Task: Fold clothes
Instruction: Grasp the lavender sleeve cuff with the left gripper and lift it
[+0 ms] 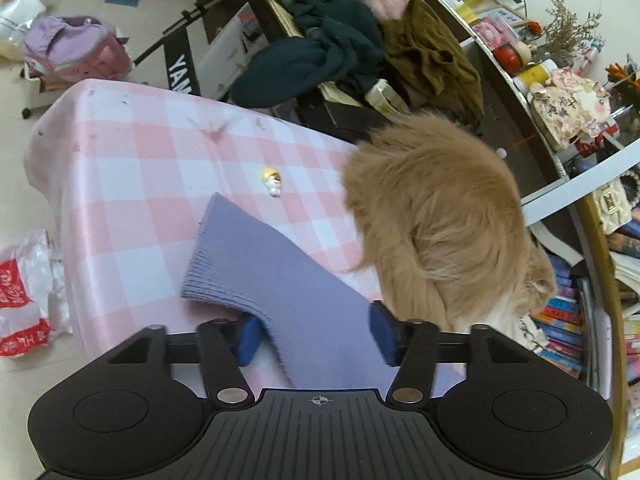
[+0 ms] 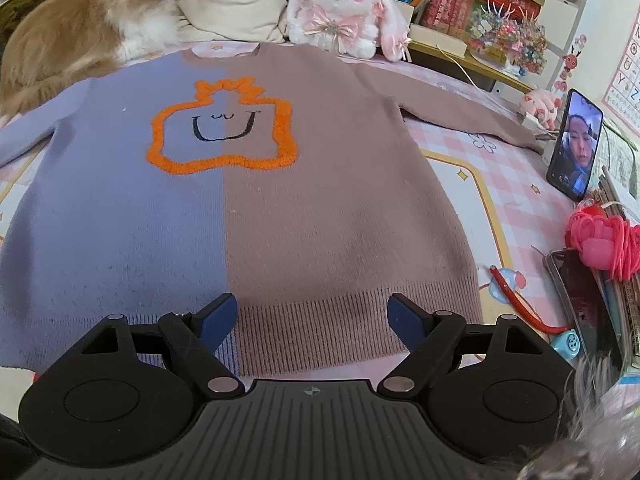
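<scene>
I am holding my two grippers over a sweater (image 2: 240, 200) that is lying flat, front side up, on the pink checked surface (image 1: 132, 184). Its body is spread out, half lilac and half brownish, with an orange outlined face in the middle. No fold is made yet, as far as I can judge: the hem is straight, and both sleeves are stretching out to the sides.

My right gripper (image 2: 312, 316) is hanging just above the hem near the middle seam, with the jaws released and wide apart, holding nothing. My left gripper (image 1: 316, 332) is standing at the lilac sleeve (image 1: 256, 264); its jaws are also parted, one blue pad on each side of the sleeve, but I cannot tell if they are touching the knit.

So the task is only beginning, I think. The sleeves must be folded in, then the body must be folded over, and everything is still to be done.

A fluffy orange cat (image 1: 432, 216) is sitting just beside the lilac sleeve and shoulder, and I am thinking it could disturb the folding on that side.
</scene>
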